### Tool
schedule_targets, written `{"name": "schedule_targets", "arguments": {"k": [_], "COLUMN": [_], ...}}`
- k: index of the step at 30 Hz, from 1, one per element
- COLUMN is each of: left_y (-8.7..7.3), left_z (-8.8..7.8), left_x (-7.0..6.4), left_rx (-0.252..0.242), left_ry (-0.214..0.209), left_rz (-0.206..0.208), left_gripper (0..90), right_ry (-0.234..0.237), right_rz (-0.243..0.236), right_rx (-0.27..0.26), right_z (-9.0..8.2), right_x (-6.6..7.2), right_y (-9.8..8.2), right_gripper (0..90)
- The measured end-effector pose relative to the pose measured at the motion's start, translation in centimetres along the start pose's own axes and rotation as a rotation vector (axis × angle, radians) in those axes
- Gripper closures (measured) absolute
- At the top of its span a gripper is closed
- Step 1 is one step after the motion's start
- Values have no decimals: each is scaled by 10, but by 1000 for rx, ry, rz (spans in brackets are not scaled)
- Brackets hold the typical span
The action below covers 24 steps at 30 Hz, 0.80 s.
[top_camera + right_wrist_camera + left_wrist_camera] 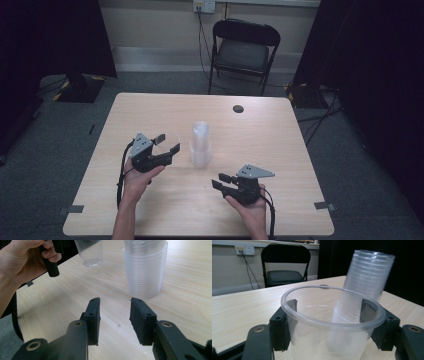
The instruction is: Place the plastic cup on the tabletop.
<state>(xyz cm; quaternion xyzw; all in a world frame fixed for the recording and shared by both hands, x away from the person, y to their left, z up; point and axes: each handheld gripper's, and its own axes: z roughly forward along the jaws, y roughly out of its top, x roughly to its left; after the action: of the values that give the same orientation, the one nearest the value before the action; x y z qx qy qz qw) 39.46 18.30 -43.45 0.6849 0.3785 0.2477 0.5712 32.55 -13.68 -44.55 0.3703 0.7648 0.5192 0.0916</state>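
A single clear plastic cup point(312, 340) sits upright between the jaws of my left gripper point(328, 315), whose pads point(290, 307) press on its sides just under the rim. In the right gripper view this cup point(90, 252) hangs a little above the wooden table point(280, 145). A tall stack of clear cups point(200, 145) stands at the table's middle, just right of my left gripper point(168, 142). My right gripper point(218, 180) rests nearer the front edge, pointing left toward the stack point(145, 270). Its jaws point(115, 312) stand open with bare tabletop between them.
A black folding chair point(244, 50) stands behind the table's far edge. A dark round cable hole point(238, 108) lies in the tabletop at the back. Black curtains hang at both sides. Cables trail from both grippers toward the front edge.
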Motion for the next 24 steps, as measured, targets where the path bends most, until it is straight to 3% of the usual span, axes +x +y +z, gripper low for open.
{"name": "schedule_targets", "arguments": {"k": [4, 5, 7, 9, 13, 17, 21, 24], "left_y": [0, 1, 2, 4, 1, -2, -4, -1], "left_z": [5, 6, 8, 10, 14, 17, 21, 26], "left_x": [0, 0, 3, 6, 14, 21, 27, 32], "left_rx": [15, 17, 15, 26, 11, 27, 4, 43], "left_ry": [-6, 1, 8, 24, 33, 62, 81, 86], "left_rz": [17, 30, 13, 36, 16, 11, -3, 9], "left_gripper": [307, 307, 307, 307, 307, 307, 307, 307], "right_ry": [-1, 0, -1, 0, -2, -1, 1, 3], "right_rz": [4, 6, 6, 9, 9, 15, 19, 22], "right_rx": [0, 1, 2, -1, -1, -3, -1, 0], "right_z": [-1, -1, -1, -1, -3, -4, -4, -4], "right_x": [-1, -1, -2, -2, -4, -5, -5, -6], "right_y": [-2, -3, -4, -5, -6, -8, -11, -11], "right_gripper": [602, 603, 602, 602, 601, 601, 601, 601]}}
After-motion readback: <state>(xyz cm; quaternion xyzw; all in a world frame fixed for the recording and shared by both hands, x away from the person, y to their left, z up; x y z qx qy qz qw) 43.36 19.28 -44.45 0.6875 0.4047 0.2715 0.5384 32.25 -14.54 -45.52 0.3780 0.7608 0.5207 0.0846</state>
